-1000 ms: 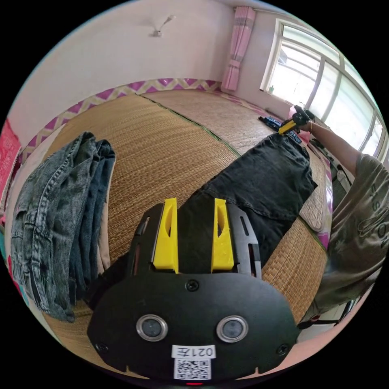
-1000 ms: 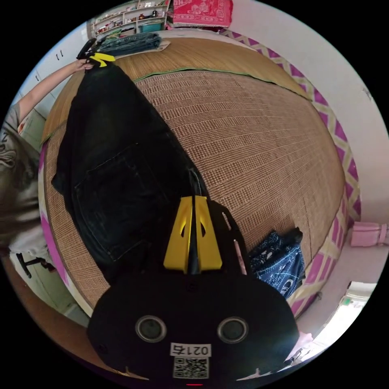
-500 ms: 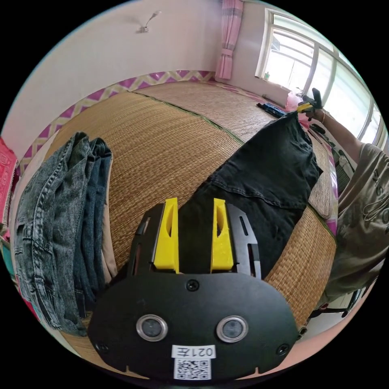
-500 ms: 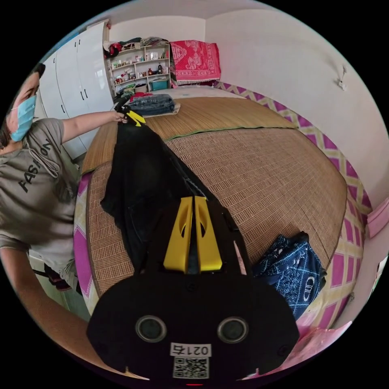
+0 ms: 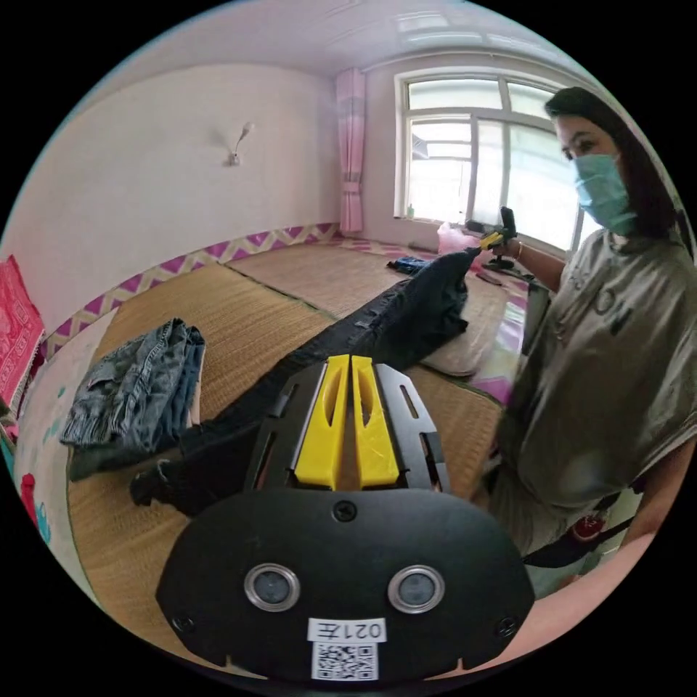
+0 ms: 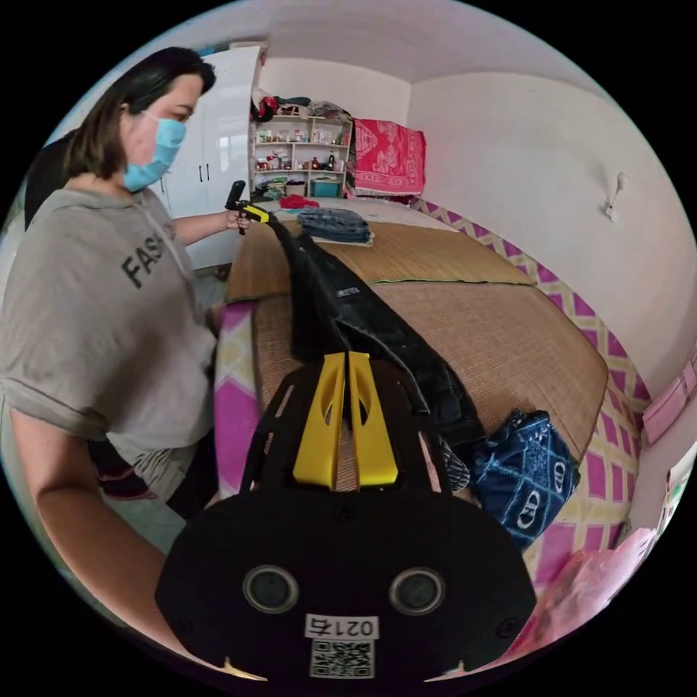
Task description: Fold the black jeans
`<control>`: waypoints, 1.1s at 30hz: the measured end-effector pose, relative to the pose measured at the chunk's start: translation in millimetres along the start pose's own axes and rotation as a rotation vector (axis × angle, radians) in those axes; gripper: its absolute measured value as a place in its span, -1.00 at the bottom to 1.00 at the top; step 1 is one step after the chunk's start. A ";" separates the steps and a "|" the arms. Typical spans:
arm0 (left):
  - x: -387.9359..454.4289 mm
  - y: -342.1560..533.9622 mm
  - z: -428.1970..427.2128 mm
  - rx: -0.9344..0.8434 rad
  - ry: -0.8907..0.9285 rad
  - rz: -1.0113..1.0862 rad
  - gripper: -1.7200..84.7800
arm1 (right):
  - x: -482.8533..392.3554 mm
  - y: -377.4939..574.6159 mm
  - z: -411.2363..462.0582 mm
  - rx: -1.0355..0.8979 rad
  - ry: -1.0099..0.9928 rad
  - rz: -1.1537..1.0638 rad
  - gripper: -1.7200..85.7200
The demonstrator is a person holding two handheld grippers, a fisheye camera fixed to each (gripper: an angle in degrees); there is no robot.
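The black jeans (image 5: 406, 319) stretch in a long band above the woven mat (image 5: 239, 319), pulled between my two grippers. In the left gripper view my left gripper (image 5: 347, 359) has its yellow jaws together on one end of the jeans, and a loose part trails on the mat at lower left. The right gripper (image 5: 494, 238) holds the far end by the window. In the right gripper view my right gripper (image 6: 348, 356) is shut on the black jeans (image 6: 363, 312), which run up to the left gripper (image 6: 254, 212) in the person's hand.
A stack of folded denim (image 5: 138, 392) lies on the mat (image 6: 508, 341), seen too as the denim stack (image 6: 334, 223). A blue patterned garment (image 6: 523, 479) lies by the mat's edge. The person in a grey shirt (image 6: 109, 312) stands beside the platform. Shelves (image 6: 298, 156) stand behind.
The left gripper's jaws, apart before, have come together on the jeans. Both hands have risen and the jeans have lifted off the mat into a taut band.
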State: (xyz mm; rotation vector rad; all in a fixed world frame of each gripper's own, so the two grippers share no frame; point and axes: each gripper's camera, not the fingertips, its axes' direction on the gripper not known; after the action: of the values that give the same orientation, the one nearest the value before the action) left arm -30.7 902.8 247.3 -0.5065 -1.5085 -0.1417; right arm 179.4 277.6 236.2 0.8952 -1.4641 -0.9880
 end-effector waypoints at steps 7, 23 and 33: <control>48.3 152.8 14.7 -0.126 0.108 -0.287 -0.98 | -96.5 100.3 49.3 -0.192 -0.093 0.179 -0.98; -63.0 216.9 -46.7 -0.078 -0.240 -0.856 -0.97 | -11.8 81.8 -27.8 0.046 0.267 0.484 -0.98; -128.3 221.1 -59.6 -0.077 -0.179 -0.929 -0.98 | 33.6 85.2 39.3 -0.364 0.325 0.609 -0.98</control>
State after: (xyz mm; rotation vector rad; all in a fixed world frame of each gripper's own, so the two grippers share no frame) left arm 101.5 1047.2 72.5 0.1652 -1.8204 -0.8944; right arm 135.7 281.7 325.7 0.2895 -1.1234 -0.5856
